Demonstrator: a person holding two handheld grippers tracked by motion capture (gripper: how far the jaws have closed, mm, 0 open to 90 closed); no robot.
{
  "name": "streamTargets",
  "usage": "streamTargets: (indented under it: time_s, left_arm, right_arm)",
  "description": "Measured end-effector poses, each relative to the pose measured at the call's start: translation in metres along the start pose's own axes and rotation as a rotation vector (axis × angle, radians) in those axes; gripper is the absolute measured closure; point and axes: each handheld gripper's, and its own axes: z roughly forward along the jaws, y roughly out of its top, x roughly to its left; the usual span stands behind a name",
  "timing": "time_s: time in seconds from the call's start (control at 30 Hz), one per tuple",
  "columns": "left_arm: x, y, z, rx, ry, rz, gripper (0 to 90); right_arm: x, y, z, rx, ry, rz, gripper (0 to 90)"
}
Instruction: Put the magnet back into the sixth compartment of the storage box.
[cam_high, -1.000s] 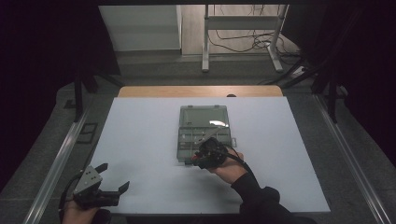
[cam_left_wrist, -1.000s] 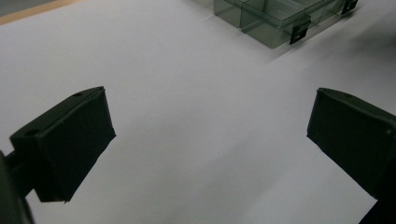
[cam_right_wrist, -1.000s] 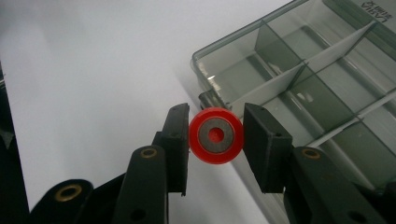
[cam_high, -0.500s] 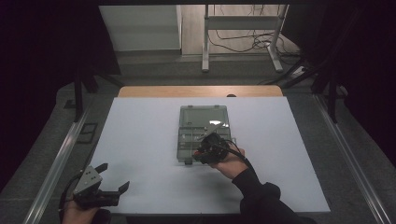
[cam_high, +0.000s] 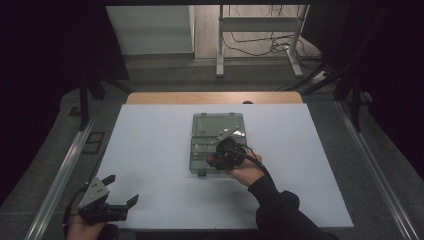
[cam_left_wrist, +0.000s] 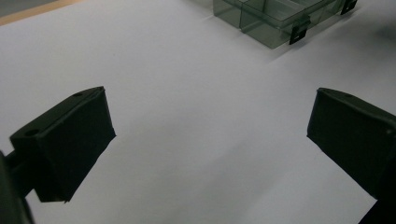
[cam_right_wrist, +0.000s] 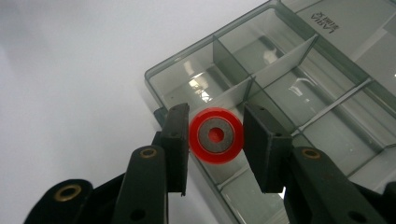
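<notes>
A clear grey compartment box (cam_high: 218, 122) lies open at the middle of the white table. My right gripper (cam_high: 222, 154) hovers over the box's near compartments. In the right gripper view this gripper (cam_right_wrist: 215, 140) is shut on a red ring with a grey core (cam_right_wrist: 215, 135), which sits upright between the two pads above the box's corner compartments (cam_right_wrist: 280, 84). My left gripper (cam_high: 120, 190) rests at the table's near left corner. Its jaws stand wide open over bare white surface (cam_left_wrist: 210, 135), with the box (cam_left_wrist: 275, 18) far ahead of it.
The white mat (cam_high: 150, 150) covers most of the table, with a wooden strip (cam_high: 210, 97) along its far edge. Metal rails (cam_high: 60, 175) run along both sides. Table legs and cables (cam_high: 260, 45) lie on the floor beyond.
The right hand with the ring has shifted slightly over the box's near end. The left gripper has stayed where it was.
</notes>
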Motion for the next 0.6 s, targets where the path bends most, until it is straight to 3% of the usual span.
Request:
streamTargets:
  time_s: [0.6]
  left_arm:
    - [-0.0002, 0.0000, 0.0000, 0.000, -0.001, 0.002, 0.9]
  right_arm:
    - [-0.0104, 0.0058, 0.0074, 0.004, -0.036, -0.004, 62.2]
